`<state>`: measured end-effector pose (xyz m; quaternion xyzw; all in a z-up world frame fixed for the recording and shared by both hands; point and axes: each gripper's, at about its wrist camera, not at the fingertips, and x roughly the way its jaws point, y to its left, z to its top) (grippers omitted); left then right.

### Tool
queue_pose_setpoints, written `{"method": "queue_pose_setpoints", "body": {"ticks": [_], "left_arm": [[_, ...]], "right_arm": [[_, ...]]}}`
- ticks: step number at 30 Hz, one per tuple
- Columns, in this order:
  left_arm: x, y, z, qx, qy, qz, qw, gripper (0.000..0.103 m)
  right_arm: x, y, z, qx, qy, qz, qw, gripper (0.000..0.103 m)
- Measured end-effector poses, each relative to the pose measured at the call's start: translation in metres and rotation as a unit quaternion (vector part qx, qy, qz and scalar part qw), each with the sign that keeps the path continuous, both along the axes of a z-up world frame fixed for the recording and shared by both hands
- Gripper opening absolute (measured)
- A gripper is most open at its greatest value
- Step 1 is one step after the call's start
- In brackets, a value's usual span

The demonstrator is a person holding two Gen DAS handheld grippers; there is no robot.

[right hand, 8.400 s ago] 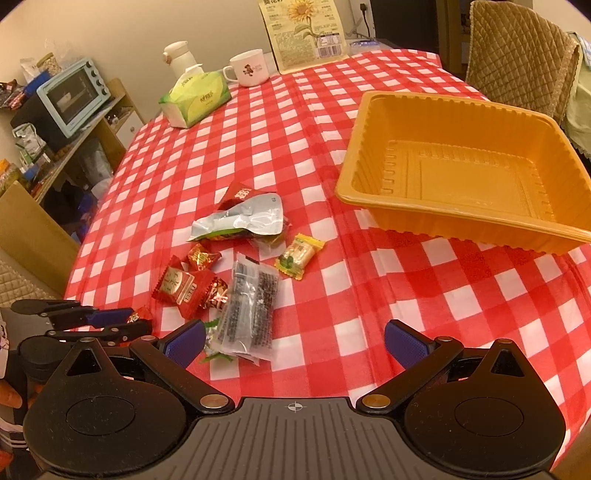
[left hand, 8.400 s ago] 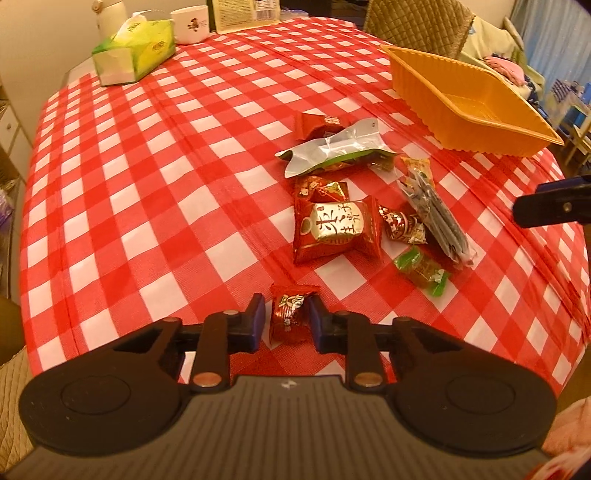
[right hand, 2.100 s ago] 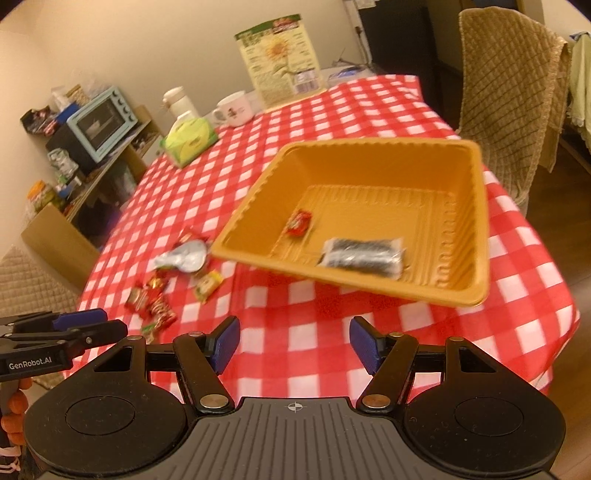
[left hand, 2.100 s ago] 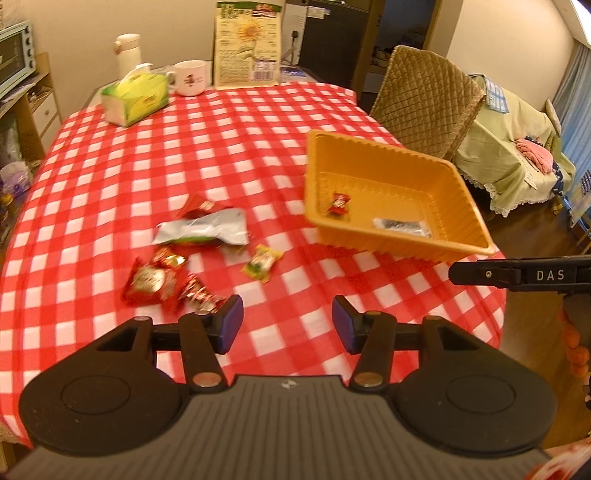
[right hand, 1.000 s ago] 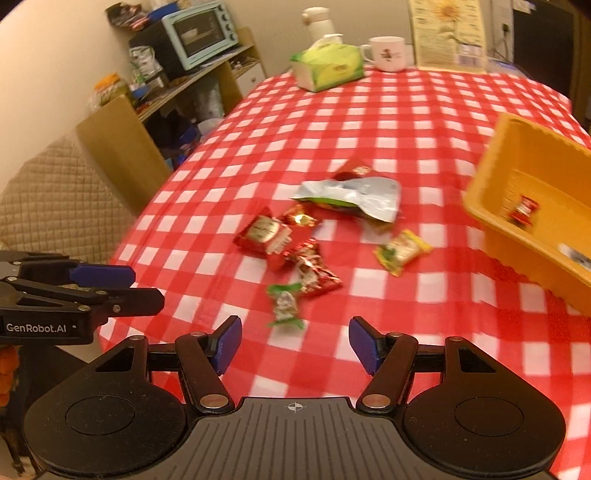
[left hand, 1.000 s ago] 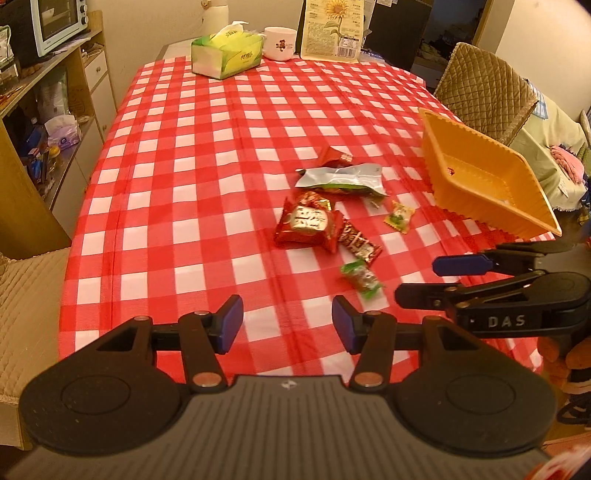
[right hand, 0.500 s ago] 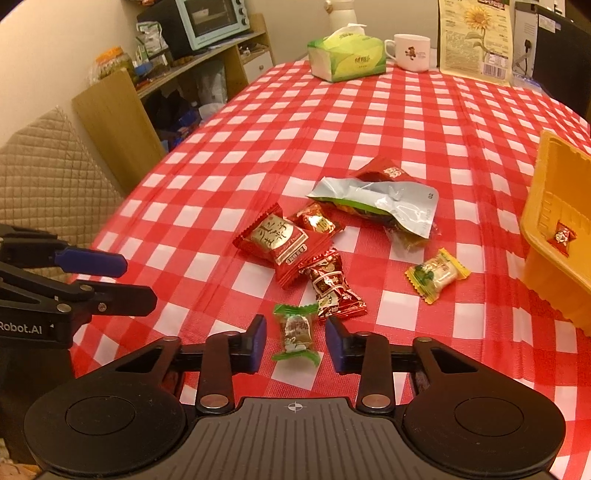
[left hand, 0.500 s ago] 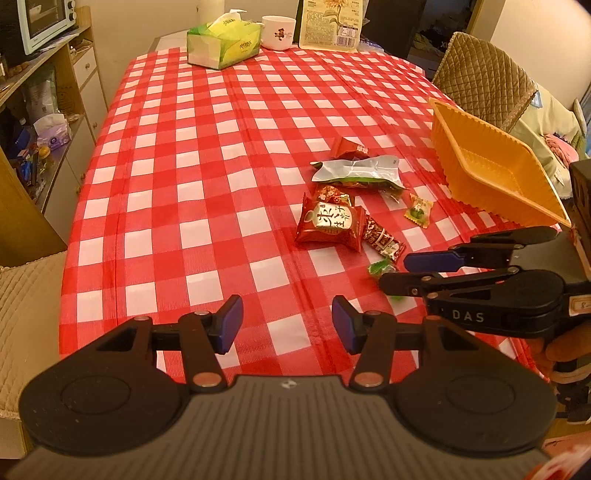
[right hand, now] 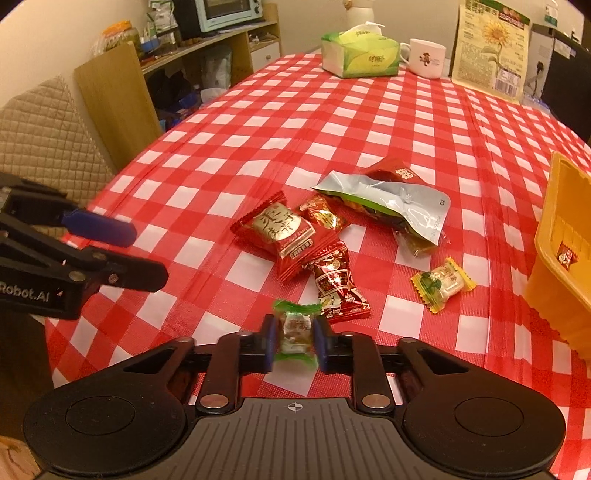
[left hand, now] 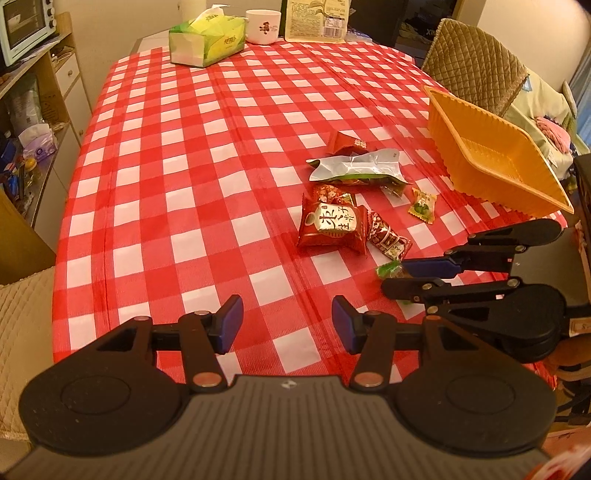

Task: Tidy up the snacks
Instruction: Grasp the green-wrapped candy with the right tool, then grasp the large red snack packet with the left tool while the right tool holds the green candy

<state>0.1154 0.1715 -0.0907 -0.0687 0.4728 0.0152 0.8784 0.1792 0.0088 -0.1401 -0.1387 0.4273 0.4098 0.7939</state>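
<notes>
My right gripper (right hand: 294, 339) is shut on a small green-wrapped candy (right hand: 294, 328) near the table's front edge; the candy also shows in the left wrist view (left hand: 388, 268) between the right gripper's fingers. My left gripper (left hand: 287, 323) is open and empty, low over the red checked cloth. Loose snacks lie beyond: a large red packet (right hand: 286, 234), a small red candy (right hand: 337, 284), a silver pouch (right hand: 391, 205), a yellow-green candy (right hand: 443, 284). The orange tray (left hand: 495, 155) stands to the right and holds a small red candy (right hand: 567, 254).
A green tissue box (left hand: 207, 37), a white mug (left hand: 263, 26) and a sunflower-printed bag (right hand: 491, 51) stand at the table's far end. A quilted chair (left hand: 474, 81) is behind the tray. A shelf with a toaster oven (right hand: 229, 13) is to the left.
My right gripper has closed on the green candy, which was lying between its half-open fingers. My left gripper has moved a little closer to the table, still open.
</notes>
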Motion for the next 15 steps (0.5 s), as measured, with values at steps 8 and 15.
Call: {"method": "queue_pose_setpoints", "body": {"ticks": [8,15], "left_arm": [[0.013,-0.003,-0.004,0.026,-0.007,-0.033,0.9991,0.05],[0.036,-0.014,-0.01,0.078,-0.03,-0.09,0.9924,0.058]], "right_arm": [[0.003,-0.014,0.012,0.021,0.016,-0.026,0.999,0.021],[0.016,-0.045,0.024,0.052,0.042,-0.103,0.992,0.021]]}}
